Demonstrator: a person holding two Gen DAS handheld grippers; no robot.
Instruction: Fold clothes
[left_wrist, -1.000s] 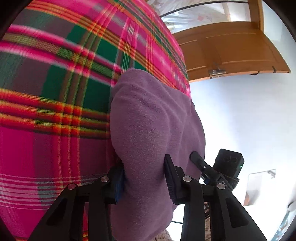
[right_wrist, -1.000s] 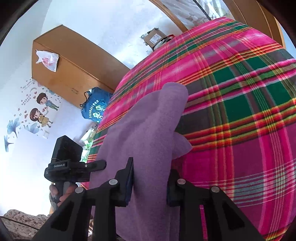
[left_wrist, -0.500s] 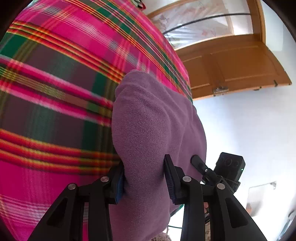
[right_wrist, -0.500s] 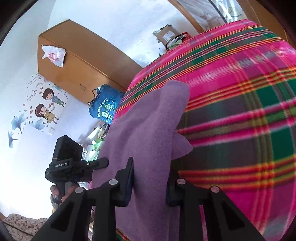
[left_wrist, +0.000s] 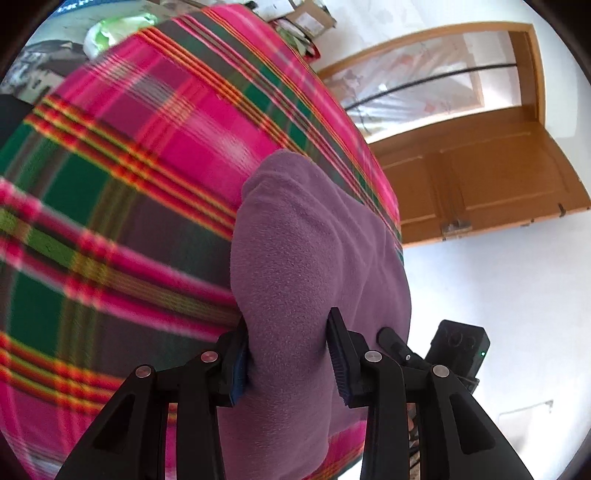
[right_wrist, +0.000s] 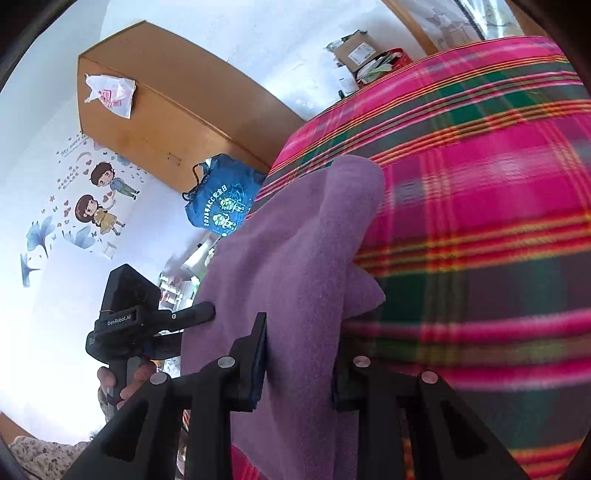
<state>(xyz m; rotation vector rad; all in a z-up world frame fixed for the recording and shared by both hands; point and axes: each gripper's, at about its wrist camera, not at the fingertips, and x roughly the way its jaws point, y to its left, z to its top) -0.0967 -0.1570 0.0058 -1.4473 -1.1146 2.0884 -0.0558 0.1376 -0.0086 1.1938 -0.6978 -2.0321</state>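
Observation:
A purple fleece garment hangs lifted over a pink, green and red plaid cloth. My left gripper is shut on one bunched edge of the fleece. In the right wrist view the same purple fleece rises from between my fingers, and my right gripper is shut on its other edge. The plaid cloth fills the right of that view. Each view shows the other hand-held gripper beside the fleece: the right one and the left one, held by a hand.
A wooden door stands beyond the plaid cloth's edge, against a white wall. A wooden cabinet carries a white plastic bag, and a blue bag hangs beside it. Cardboard boxes sit at the far end.
Both grippers keep their hold on the fleece and have swung upward with it. More of the far room now shows above the plaid cloth, which is motion-blurred.

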